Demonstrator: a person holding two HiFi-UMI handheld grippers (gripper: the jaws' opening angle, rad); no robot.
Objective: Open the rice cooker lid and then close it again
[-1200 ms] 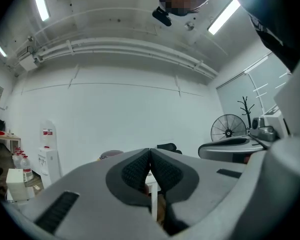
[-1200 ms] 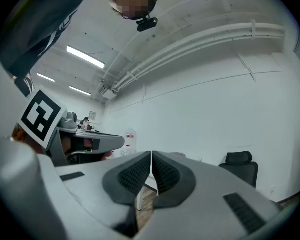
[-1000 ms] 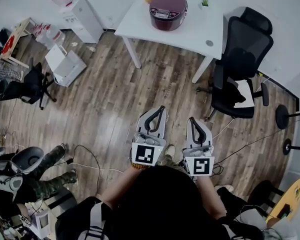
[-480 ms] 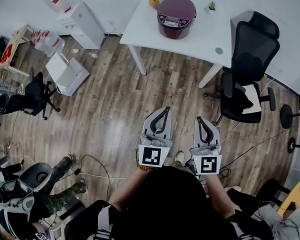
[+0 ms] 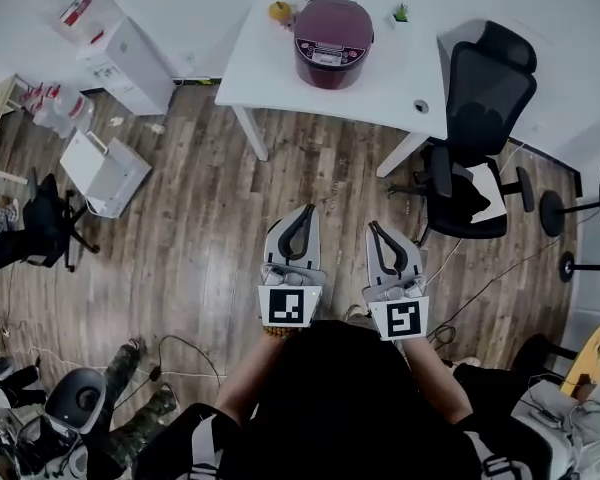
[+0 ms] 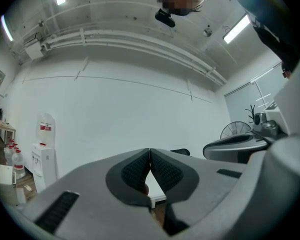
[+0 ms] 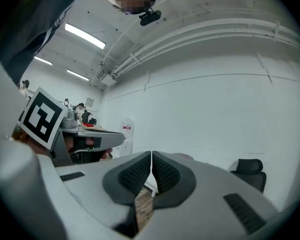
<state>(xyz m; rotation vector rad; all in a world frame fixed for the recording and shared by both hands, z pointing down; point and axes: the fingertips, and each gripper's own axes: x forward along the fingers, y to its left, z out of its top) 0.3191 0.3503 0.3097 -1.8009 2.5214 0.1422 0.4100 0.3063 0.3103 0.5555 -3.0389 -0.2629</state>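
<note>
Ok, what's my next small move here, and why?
Probably step closer to the white table: the rice cooker sits on it, lid down, well beyond both grippers. The left gripper and right gripper are shut, empty, over the wooden floor.

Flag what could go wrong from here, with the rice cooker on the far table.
1. Loose cable on the floor near the person's feet could snag a step.
2. The left gripper and right gripper are both shut; unopened, they might shove the rice cooker rather than work its lid.
3. An orange fruit and a small plant sit close beside it on the table and could get knocked.
</note>
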